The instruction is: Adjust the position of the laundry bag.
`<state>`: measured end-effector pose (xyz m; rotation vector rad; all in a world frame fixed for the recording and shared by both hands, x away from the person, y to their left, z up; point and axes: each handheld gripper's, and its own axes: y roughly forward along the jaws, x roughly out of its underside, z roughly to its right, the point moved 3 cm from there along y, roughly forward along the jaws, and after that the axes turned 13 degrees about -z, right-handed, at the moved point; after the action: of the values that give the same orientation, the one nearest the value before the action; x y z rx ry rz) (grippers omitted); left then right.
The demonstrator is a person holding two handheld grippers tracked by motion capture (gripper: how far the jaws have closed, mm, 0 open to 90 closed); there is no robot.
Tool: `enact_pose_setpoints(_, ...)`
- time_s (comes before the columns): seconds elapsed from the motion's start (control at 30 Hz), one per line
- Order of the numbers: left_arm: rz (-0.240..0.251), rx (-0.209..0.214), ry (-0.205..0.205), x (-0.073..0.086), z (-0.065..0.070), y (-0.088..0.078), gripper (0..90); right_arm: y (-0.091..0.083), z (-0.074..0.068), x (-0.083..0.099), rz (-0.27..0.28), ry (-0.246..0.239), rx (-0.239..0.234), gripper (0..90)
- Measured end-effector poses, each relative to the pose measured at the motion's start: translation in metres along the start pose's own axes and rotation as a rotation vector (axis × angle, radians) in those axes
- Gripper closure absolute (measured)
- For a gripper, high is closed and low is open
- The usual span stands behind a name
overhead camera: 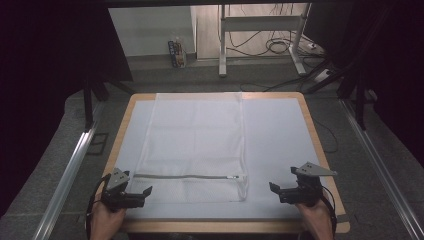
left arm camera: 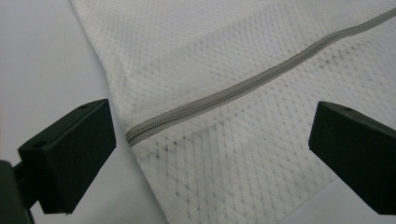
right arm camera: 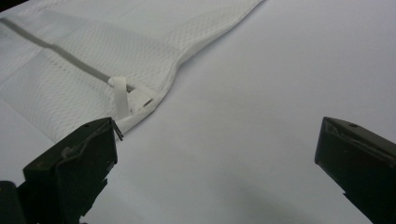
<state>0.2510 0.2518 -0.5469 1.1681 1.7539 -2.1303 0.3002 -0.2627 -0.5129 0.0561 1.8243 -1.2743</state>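
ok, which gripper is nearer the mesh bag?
Left. The left gripper sits at the mesh bag's near left corner, open jaws either side of the zipper end. The right gripper is open over bare mat, off the bag's right edge.

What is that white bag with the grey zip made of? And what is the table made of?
The flat white mesh bag looks like thin woven netting, probably a synthetic: tiny holes form a dotted diamond pattern. Its grey zip looks like fabric tape with fine teeth, likely plastic. The table seems to be light wood at its rim, under a smooth, matt white sheet, perhaps paper or plastic.
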Motion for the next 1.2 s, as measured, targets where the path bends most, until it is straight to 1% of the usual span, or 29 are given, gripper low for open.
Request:
enact_pose_setpoints(0.07,0.010,0.016,-0.005,0.000,0.000,0.001,0.9,0.002,0.000,0.000,-0.009,-0.005,0.004,0.0)
enact_pose_setpoints(0.1,0.010,0.016,-0.005,0.000,0.000,0.001,1.0,0.002,0.000,-0.001,-0.006,-0.008,0.005,0.0)
enact_pose_setpoints(0.17,-0.001,0.001,0.000,0.000,0.000,0.002,1.1,0.002,0.000,-0.001,-0.001,-0.011,-0.004,0.0)
enact_pose_setpoints(0.27,-0.014,0.007,0.001,0.000,0.000,0.003,1.1,0.002,-0.002,-0.002,-0.004,-0.027,-0.001,0.0)
enact_pose_setpoints(0.37,-0.020,0.003,0.001,0.000,0.000,0.005,1.1,0.004,-0.003,-0.002,-0.012,-0.037,-0.001,0.0)
enact_pose_setpoints(0.47,-0.025,0.010,-0.004,0.000,-0.001,0.006,1.1,0.005,-0.005,-0.002,-0.019,-0.047,-0.001,0.0)
enact_pose_setpoints(0.5,-0.027,0.022,-0.015,0.001,-0.002,0.006,1.1,0.005,-0.006,-0.003,-0.020,-0.052,-0.001,0.0)
enact_pose_setpoints(0.53,-0.028,0.025,-0.020,0.001,-0.003,0.007,1.2,0.006,-0.006,-0.003,-0.021,-0.055,0.000,0.0)
enact_pose_setpoints(0.63,-0.032,0.026,-0.031,0.001,-0.004,0.007,1.7,0.006,-0.007,-0.003,-0.030,-0.057,0.000,0.0)
enact_pose_setpoints(0.8,-0.043,0.029,-0.029,0.001,-0.003,0.008,2.3,0.007,-0.008,-0.003,-0.035,-0.055,0.001,0.0)
enact_pose_setpoints(0.87,-0.045,0.026,-0.024,0.001,-0.003,0.008,2.4,0.008,-0.008,-0.003,-0.045,-0.051,0.003,0.0)
enact_pose_setpoints(0.9,-0.046,0.023,-0.024,0.000,-0.003,0.008,2.5,0.009,-0.008,-0.003,-0.053,-0.047,-0.004,0.0)
enact_pose_setpoints(0.97,-0.043,0.025,-0.030,0.000,-0.004,0.008,2.7,0.011,-0.009,-0.003,-0.065,-0.049,-0.004,0.0)
enact_pose_setpoints(1.07,-0.035,0.042,-0.049,-0.001,-0.005,0.008,3.2,0.014,-0.010,-0.005,-0.076,-0.059,0.010,0.0)
enact_pose_setpoints(1.13,-0.032,0.055,-0.060,-0.002,-0.005,0.008,3.5,0.016,-0.011,-0.006,-0.087,-0.055,0.005,0.0)
enact_pose_setpoints(1.2,-0.029,0.058,-0.062,-0.003,-0.006,0.008,3.6,0.017,-0.011,-0.007,-0.094,-0.049,-0.005,0.0)
